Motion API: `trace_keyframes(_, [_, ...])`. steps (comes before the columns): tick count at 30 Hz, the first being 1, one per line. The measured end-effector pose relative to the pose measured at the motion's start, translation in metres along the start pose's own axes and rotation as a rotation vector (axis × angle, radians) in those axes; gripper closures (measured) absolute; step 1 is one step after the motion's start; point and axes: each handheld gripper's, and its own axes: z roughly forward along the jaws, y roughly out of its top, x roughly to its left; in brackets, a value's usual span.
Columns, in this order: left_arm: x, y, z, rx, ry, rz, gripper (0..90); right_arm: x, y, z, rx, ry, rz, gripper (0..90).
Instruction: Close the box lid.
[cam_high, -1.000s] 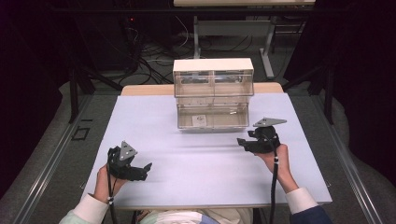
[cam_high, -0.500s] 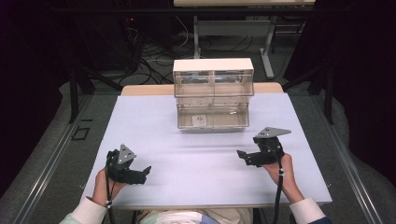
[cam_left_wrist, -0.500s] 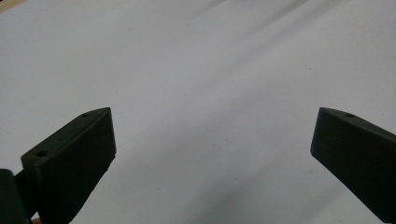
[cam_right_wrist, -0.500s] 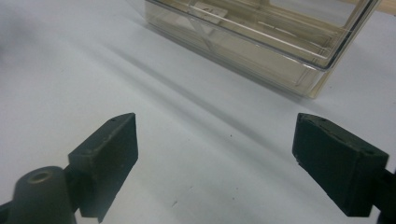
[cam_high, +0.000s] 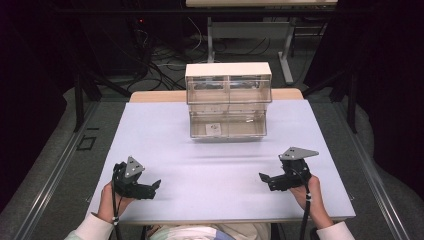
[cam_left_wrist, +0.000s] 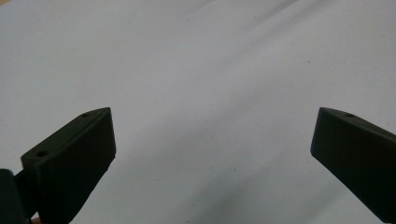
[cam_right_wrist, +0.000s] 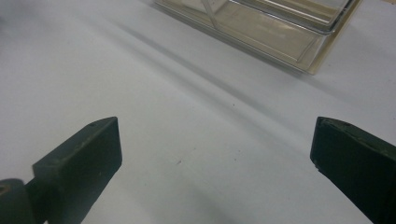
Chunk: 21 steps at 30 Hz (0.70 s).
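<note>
Both pairs of your fingers stand spread with nothing between them; the right gripper (cam_high: 267, 179) has just been opening its jaws, and the left gripper (cam_high: 152, 186) hovers near the front edge of the white rectangular table (cam_high: 165, 130). Farther back sits the clear plastic drawer cabinet (cam_high: 228, 99), lower drawer pulled out. Closing it looks left to do. Open tabletop lies between; mind the side edges.
</note>
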Motion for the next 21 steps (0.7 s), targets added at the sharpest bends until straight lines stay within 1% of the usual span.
trace_keyframes(1, [0.0, 0.0, 0.0, 0.004, 0.001, 0.001, 0.4, 0.001, -0.002, 0.0, -0.016, -0.005, 0.0, 1.0])
trace_keyframes(2, [0.0, -0.001, 0.001, 0.011, -0.006, -0.003, 0.4, 0.001, -0.004, -0.002, -0.019, -0.002, 0.006, 0.5])
trace_keyframes(3, [0.0, -0.001, 0.001, 0.009, -0.006, -0.003, 0.4, 0.0, -0.005, -0.004, -0.011, -0.007, 0.008, 0.0])
trace_keyframes(4, [0.0, -0.001, 0.001, 0.006, -0.006, -0.002, 0.4, 0.0, -0.007, -0.004, -0.02, -0.008, 0.002, 0.0])
trace_keyframes(5, [0.0, 0.0, 0.001, 0.002, -0.005, 0.003, 0.4, 0.0, -0.008, -0.006, -0.012, -0.009, 0.007, 0.0])
trace_keyframes(6, [0.0, 0.0, 0.001, 0.005, -0.009, 0.005, 0.4, 0.0, -0.01, -0.006, -0.019, -0.011, 0.001, 0.0])
trace_keyframes(7, [0.0, -0.001, 0.002, 0.001, -0.007, 0.004, 0.4, 0.001, -0.012, -0.008, 0.0, -0.005, 0.007, 0.0])
trace_keyframes(8, [0.0, -0.001, 0.002, 0.003, -0.006, 0.007, 0.4, 0.002, -0.013, -0.007, -0.007, -0.009, 0.014, 0.0])
trace_keyframes(9, [-0.001, -0.001, 0.002, 0.003, -0.007, 0.003, 0.4, 0.002, -0.015, -0.007, -0.008, -0.008, -0.001, 0.0])
trace_keyframes(10, [0.0, 0.0, 0.002, 0.008, -0.01, 0.008, 0.4, 0.003, -0.016, -0.008, -0.007, -0.006, 0.007, 0.0])
trace_keyframes(11, [0.0, 0.0, 0.003, 0.01, -0.012, 0.006, 0.4, 0.004, -0.017, -0.009, -0.009, -0.006, 0.001, 0.0])
trace_keyframes(12, [-0.001, -0.001, 0.003, 0.007, -0.015, 0.003, 0.4, 0.004, -0.017, -0.01, 0.006, 0.001, -0.002, 0.0])
trace_keyframes(13, [-0.001, -0.001, 0.003, 0.008, -0.01, 0.008, 0.4, 0.005, -0.019, -0.01, -0.01, -0.004, -0.002, 0.0])
trace_keyframes(15, [-0.001, -0.001, 0.003, 0.009, -0.01, 0.008, 0.4, 0.006, -0.02, -0.012, 0.007, 0.002, -0.006, 0.0])
trace_keyframes(16, [-0.001, -0.001, 0.003, 0.009, -0.011, 0.008, 0.4, 0.007, -0.022, -0.011, -0.01, 0.007, -0.006, 0.0])
trace_keyframes(17, [-0.001, -0.001, 0.003, 0.012, -0.013, 0.009, 0.4, 0.007, -0.023, -0.013, -0.001, 0.007, -0.007, 0.0])
trace_keyframes(19, [-0.001, -0.001, 0.004, 0.017, -0.017, 0.005, 0.4, 0.008, -0.025, -0.014, -0.015, 0.002, -0.027, 0.0])
trace_keyframes(20, [-0.001, -0.001, 0.004, 0.016, -0.014, 0.008, 0.4, 0.009, -0.026, -0.015, -0.004, 0.005, -0.015, 0.0])
trace_keyframes(21, [-0.001, -0.001, 0.005, 0.017, -0.02, 0.008, 0.4, 0.008, -0.027, -0.015, -0.014, 0.006, -0.032, 0.0])
